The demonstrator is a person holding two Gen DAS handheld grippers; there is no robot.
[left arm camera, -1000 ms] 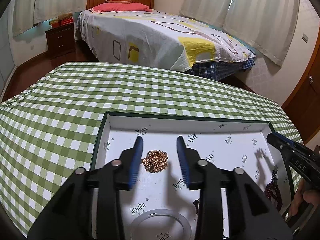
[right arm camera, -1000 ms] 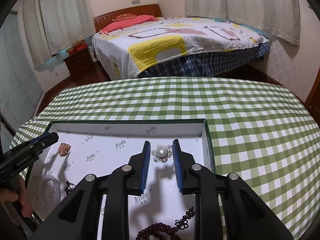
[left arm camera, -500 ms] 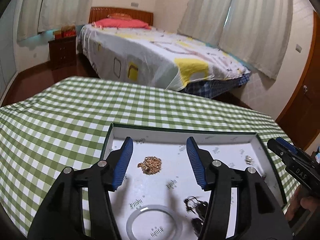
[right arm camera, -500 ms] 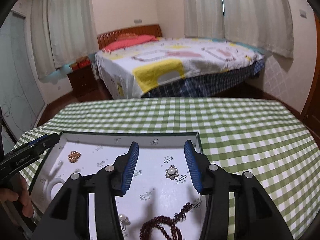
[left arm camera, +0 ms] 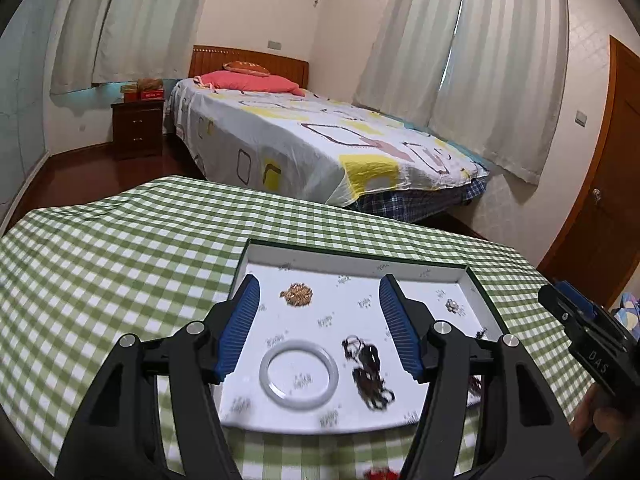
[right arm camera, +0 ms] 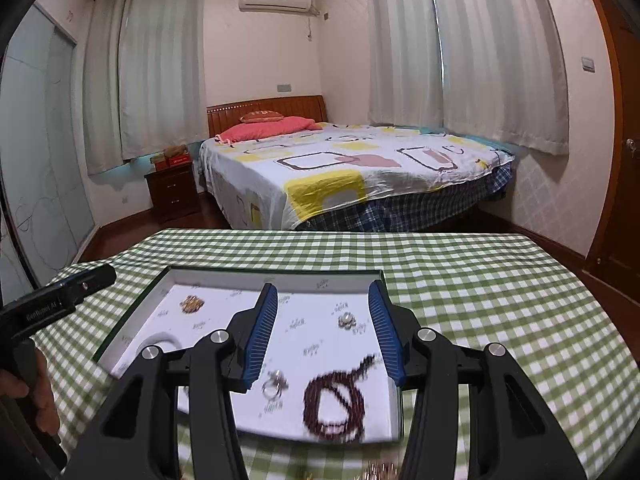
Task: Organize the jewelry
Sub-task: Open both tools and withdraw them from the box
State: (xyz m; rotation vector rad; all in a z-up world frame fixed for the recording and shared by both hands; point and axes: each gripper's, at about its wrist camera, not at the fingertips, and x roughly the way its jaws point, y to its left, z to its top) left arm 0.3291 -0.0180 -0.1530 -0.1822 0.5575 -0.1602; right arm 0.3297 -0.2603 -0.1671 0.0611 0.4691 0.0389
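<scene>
A shallow white box (left arm camera: 360,266) (right arm camera: 280,276) with a dark green rim lies on the checked table. In it are a gold chain pile (left arm camera: 296,294) (right arm camera: 192,304), a pearl brooch (right arm camera: 347,321) (left arm camera: 453,306), a white bangle (left arm camera: 298,374) (right arm camera: 160,340), a dark tangled piece (left arm camera: 368,374), a silver ring (right arm camera: 275,385) and a dark red bead string (right arm camera: 335,404). My left gripper (left arm camera: 320,320) is open and empty, raised above the box. My right gripper (right arm camera: 323,326) is open and empty, raised above the box's right half.
The table (left arm camera: 100,264) has a green and white checked cloth. Beyond it stand a bed (right arm camera: 340,168), a dark nightstand (left arm camera: 138,128) and curtains. A wooden door (left arm camera: 604,208) is at the right. Blurred small items lie at the table's near edge (left arm camera: 380,473).
Both grippers opened wide and lifted back and up from the box. The gold chain and the pearl brooch stay lying in the box where the jaws had been.
</scene>
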